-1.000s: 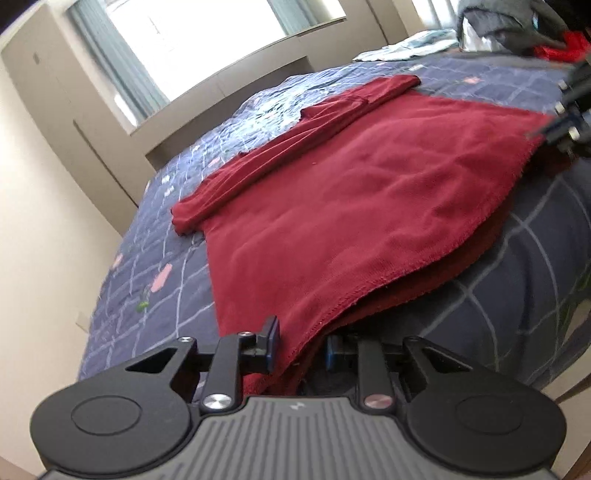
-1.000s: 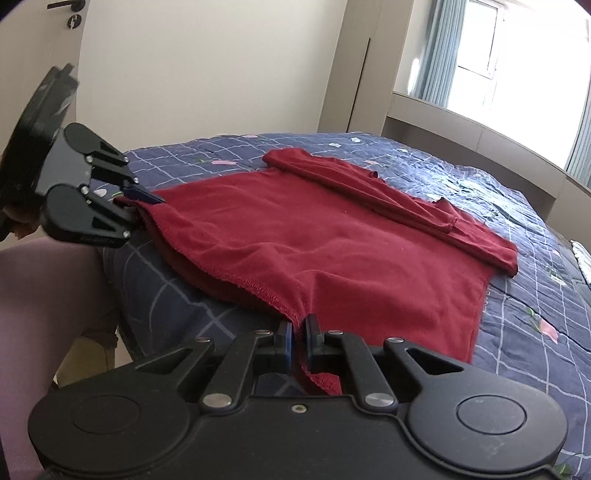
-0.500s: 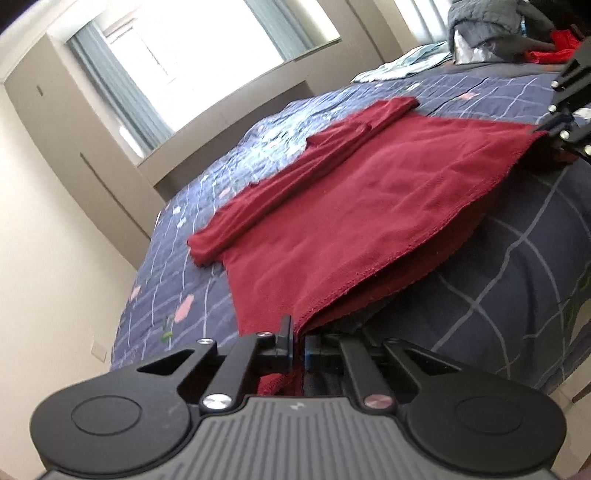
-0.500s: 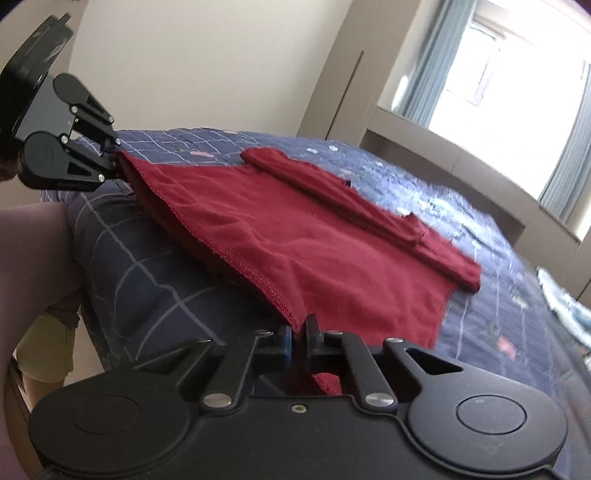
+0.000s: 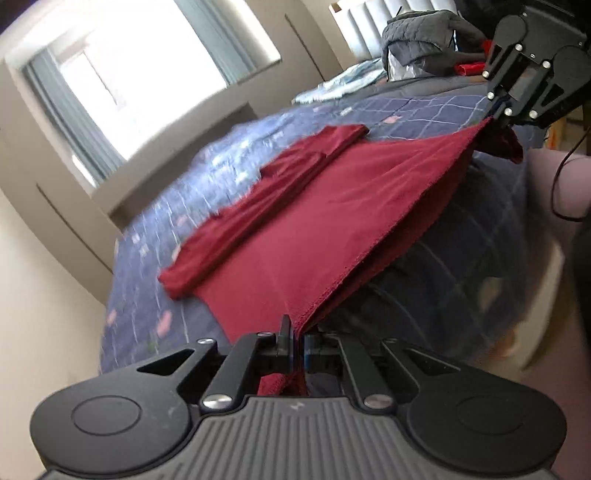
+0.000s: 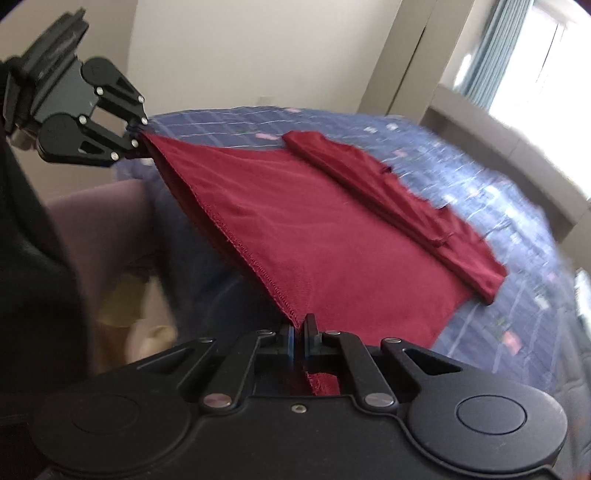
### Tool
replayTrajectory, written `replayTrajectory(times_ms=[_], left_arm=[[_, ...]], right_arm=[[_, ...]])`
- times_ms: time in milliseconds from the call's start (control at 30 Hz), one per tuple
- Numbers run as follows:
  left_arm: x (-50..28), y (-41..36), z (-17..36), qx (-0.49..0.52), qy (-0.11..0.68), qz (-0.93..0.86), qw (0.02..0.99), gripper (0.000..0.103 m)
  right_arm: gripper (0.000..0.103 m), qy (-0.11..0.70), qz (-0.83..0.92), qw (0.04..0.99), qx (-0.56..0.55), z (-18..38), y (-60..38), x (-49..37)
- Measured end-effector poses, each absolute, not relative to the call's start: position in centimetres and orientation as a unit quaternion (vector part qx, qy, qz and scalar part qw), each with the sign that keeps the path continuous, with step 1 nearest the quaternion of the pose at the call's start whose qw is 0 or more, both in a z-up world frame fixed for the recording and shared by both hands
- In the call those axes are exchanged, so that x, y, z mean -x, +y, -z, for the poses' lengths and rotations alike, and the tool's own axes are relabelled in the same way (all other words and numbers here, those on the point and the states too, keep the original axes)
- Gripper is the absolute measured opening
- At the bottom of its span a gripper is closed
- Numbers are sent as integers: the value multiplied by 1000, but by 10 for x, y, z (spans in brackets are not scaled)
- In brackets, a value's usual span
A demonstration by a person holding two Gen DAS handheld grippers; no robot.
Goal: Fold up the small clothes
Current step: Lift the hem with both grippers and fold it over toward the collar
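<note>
A dark red long-sleeved top [image 5: 332, 206] lies on a blue checked bedspread [image 5: 155, 258], its sleeves folded across the far side. My left gripper [image 5: 297, 345] is shut on one corner of its near hem. My right gripper [image 6: 298, 341] is shut on the other hem corner. The hem is lifted off the bed and stretched taut between the two. The red top [image 6: 332, 229] fills the middle of the right wrist view, where the left gripper [image 6: 138, 131] shows at upper left. The right gripper [image 5: 496, 110] shows at upper right in the left wrist view.
A grey jacket [image 5: 424, 33] and other clothes are piled at the far end of the bed. A window [image 5: 155, 70] with blue curtains lies beyond the bed. The bed's near edge [image 5: 509, 258] drops off below the lifted hem. The person's leg [image 6: 99, 221] is beside it.
Both grippers have risen with the hem, lifting the top's near edge higher off the bed. The left gripper, open a second ago, has shut on its corner.
</note>
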State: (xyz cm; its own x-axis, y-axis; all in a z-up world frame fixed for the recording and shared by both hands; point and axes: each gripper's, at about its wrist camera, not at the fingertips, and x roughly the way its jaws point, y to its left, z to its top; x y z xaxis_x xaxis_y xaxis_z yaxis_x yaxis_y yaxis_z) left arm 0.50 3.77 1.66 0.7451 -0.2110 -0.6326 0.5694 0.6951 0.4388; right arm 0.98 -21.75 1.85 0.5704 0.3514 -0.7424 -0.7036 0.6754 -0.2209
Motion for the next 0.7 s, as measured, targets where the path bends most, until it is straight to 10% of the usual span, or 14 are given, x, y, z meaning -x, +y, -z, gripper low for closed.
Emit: replayTrajectory(times_ms=[700], left_arm=[[-226, 15, -130, -287, 307, 206, 884, 4]], right_arm=[[5, 291, -335, 798, 408, -113, -211, -206]])
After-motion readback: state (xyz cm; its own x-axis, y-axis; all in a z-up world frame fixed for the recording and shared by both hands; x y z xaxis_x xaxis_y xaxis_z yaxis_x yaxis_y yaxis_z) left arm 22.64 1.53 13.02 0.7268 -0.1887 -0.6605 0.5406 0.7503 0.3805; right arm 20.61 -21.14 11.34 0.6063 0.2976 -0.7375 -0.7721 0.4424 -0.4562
